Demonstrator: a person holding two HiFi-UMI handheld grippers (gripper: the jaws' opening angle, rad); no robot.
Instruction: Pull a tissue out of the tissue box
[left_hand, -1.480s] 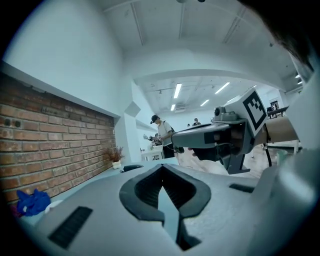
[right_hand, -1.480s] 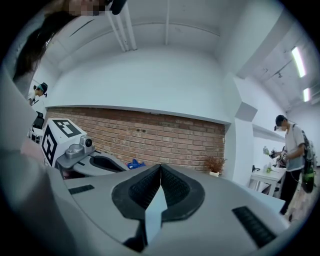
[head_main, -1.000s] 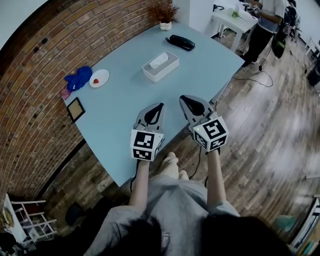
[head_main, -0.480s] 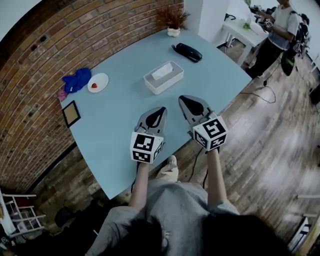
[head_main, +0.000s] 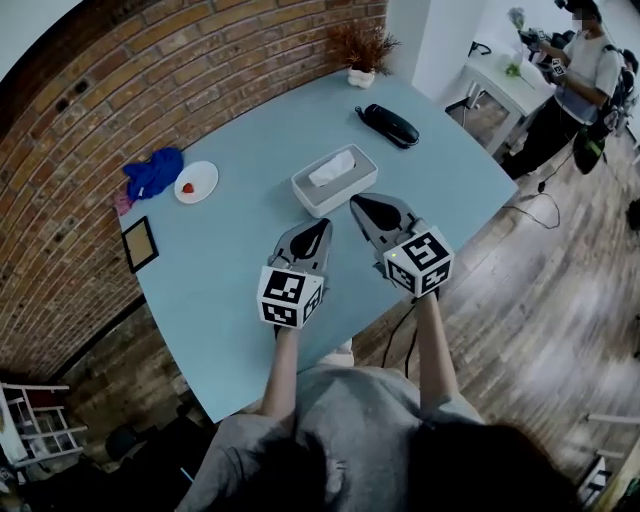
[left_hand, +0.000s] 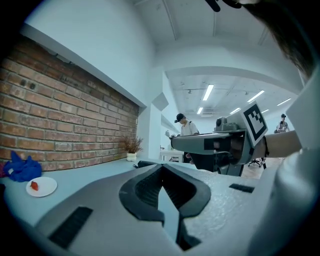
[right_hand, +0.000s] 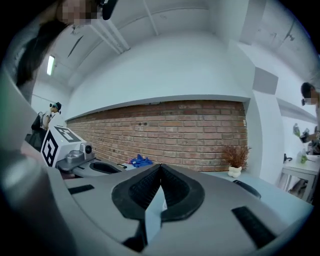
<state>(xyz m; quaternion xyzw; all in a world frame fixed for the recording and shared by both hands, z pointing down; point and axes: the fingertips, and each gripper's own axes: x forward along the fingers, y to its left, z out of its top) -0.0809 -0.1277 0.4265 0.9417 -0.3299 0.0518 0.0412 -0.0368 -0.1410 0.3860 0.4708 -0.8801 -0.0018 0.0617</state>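
A white tissue box (head_main: 334, 180) with a white tissue (head_main: 332, 168) sticking out of its top sits mid-table on the pale blue table (head_main: 230, 250). My left gripper (head_main: 322, 224) hovers over the table just short of the box, jaws shut and empty. To its right, my right gripper (head_main: 354, 201) is also shut and empty, with its tip close to the box's near right corner. In the left gripper view the jaw tips (left_hand: 161, 166) meet, and the right gripper (left_hand: 172, 144) crosses at the right. In the right gripper view the tips (right_hand: 160, 166) meet too.
A black phone (head_main: 389, 124) and a potted dry plant (head_main: 364, 50) stand at the far end. A white plate (head_main: 198, 182), blue cloth (head_main: 153, 172) and small framed picture (head_main: 138, 244) lie along the left edge by the brick wall. A person (head_main: 580, 75) stands at a far white table.
Both grippers have moved forward over the table toward the tissue box, which now lies just beyond their tips. Both stayed shut.
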